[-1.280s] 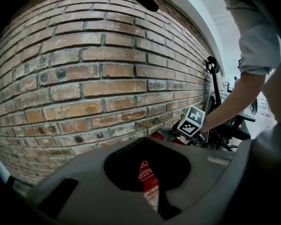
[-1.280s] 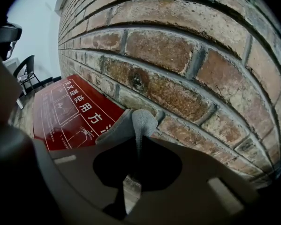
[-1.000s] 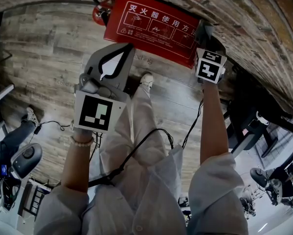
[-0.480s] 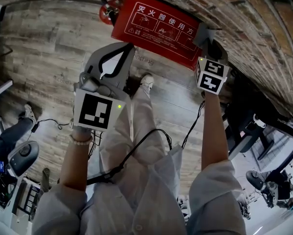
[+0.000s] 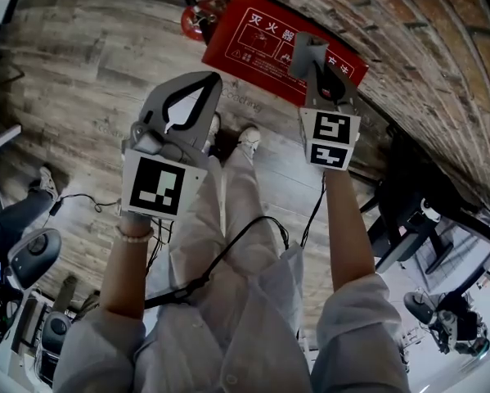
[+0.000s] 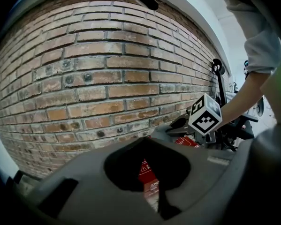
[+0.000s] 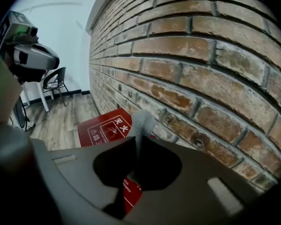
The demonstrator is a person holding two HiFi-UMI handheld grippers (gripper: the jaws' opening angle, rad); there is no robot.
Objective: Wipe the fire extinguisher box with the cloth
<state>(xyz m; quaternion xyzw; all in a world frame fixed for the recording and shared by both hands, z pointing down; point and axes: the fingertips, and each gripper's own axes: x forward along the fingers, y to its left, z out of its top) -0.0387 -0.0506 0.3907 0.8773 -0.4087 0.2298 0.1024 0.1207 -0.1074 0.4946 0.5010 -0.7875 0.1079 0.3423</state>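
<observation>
L gripper (image 5: 210,80) nearest, jaws pressed together w/ nothing between, held over wood floor (image 5: 81,80). R gripper (image 5: 316,76) further fwd, jaws clamped on grey cloth (image 5: 308,49), which sticks out past the tips above the red fire extinguisher box (image 5: 257,35); can't tell if touching. Box lies on floor against brick wall (image 5: 441,56), red extinguisher (image 5: 197,21) just beside it

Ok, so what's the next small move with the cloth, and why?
Probably lower the right gripper so the cloth presses onto the red box, then sweep across it. The cloth is clamped in its jaws, over the box, but contact can't be confirmed. The left gripper is shut and empty.
</observation>
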